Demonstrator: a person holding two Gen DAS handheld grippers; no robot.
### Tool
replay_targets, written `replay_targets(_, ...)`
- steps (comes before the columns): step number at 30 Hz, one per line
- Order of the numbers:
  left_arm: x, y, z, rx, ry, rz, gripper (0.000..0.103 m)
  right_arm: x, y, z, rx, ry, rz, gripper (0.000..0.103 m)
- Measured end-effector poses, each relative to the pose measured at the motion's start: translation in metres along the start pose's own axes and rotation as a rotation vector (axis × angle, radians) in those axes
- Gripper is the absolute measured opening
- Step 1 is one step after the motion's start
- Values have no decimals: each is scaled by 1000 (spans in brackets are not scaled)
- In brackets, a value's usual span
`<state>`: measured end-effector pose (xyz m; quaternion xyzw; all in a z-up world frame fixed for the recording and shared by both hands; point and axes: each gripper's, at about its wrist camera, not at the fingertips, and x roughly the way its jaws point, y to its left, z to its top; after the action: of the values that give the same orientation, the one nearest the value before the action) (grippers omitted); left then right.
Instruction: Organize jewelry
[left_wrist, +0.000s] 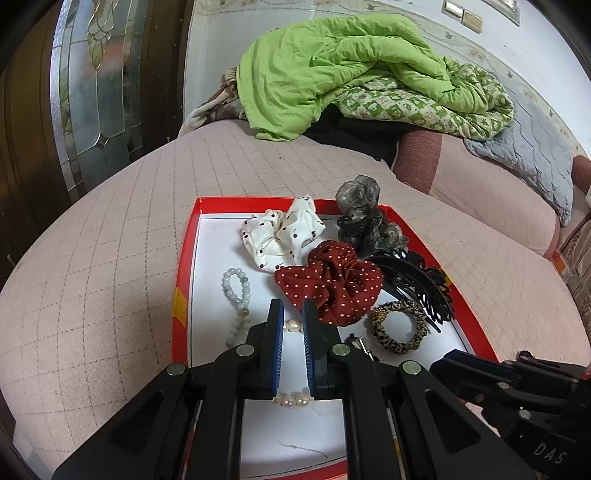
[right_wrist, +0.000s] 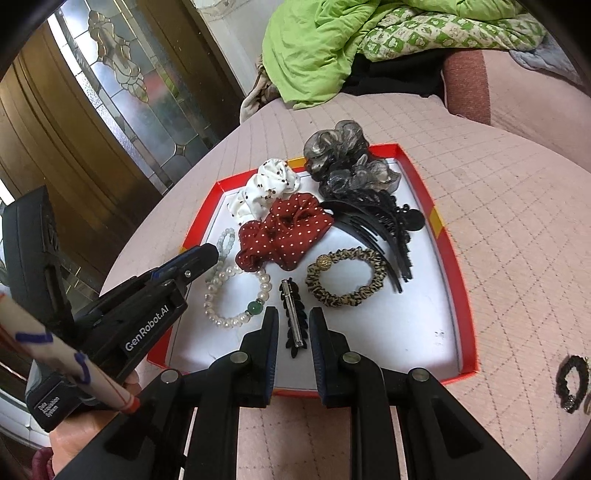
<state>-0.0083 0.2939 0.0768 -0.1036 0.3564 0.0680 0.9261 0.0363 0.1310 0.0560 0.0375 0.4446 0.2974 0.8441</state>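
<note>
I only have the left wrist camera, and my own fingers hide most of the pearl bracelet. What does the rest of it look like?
Observer: In the right wrist view the pearl bracelet is a complete loop lying flat in the red tray, with one green bead at the end nearest the right gripper.
Operator: What is that gripper lined up on?
Observer: It is open, with one finger on each side of a black leaf-shaped hair clip.
Operator: Is anything outside the tray?
Observer: Yes, a dark beaded loop lies on the pink bedcover, off the tray's right side.
</note>
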Motion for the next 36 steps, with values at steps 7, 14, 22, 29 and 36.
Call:
replay_targets(7,-2,-8,-2,26,-10,19,10,-8,-6,-2,15,-7,5,19)
replay_targets(14,-3,-12,-2,39,-16,27,10,-10,-11,-4,26,-8,2,20)
replay_targets(22,-5,-17,-1,50,-26,27,10,-16,-17,-7,39,-14,-6,20)
replay_targets(29,-11,-29,-3,75,-39,27,11,-32,-31,-12,57,-31,-19,24)
replay_targets(36,-18,-51,-8,114,-58,26,17,-55,-61,-20,101,-53,-36,26)
